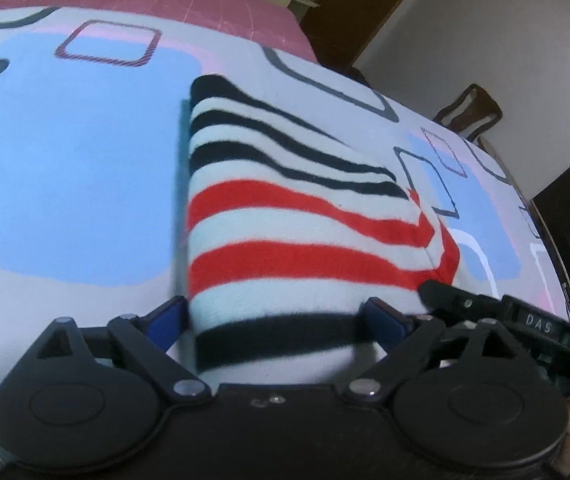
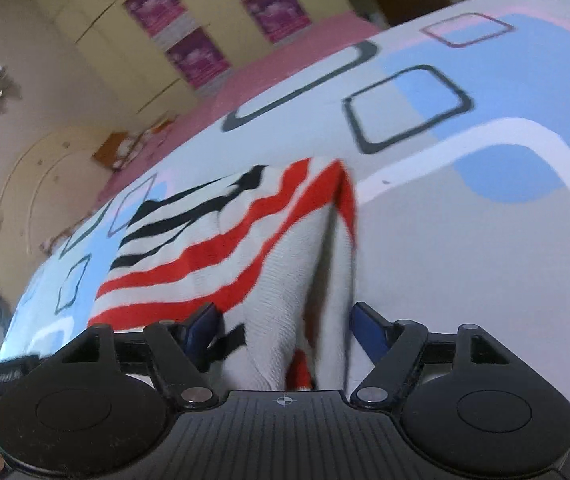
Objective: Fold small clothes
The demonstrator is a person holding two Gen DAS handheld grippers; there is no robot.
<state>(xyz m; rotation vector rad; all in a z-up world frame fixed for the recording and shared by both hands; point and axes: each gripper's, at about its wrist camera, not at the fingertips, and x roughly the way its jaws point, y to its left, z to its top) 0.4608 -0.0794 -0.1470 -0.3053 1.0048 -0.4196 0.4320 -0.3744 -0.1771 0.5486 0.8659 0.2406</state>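
Observation:
A small knit garment [image 1: 285, 216] with white, red and black stripes lies on the patterned bedsheet [image 1: 65, 168]. My left gripper [image 1: 275, 318] stands open, its blue pads on either side of the garment's near black-striped edge. My right gripper [image 2: 285, 322] is also open, with the garment [image 2: 245, 248] bunched up between its spread pads; a raised fold runs between them. The right gripper's black finger [image 1: 485, 308] shows in the left wrist view at the garment's right red-striped corner.
The sheet [image 2: 465, 220] is white with blue patches and dark square outlines, over a pink cover [image 1: 205, 4]. A wooden chair [image 1: 473, 108] stands past the bed's right edge. Cupboards with purple posters [image 2: 197, 40] line the far wall.

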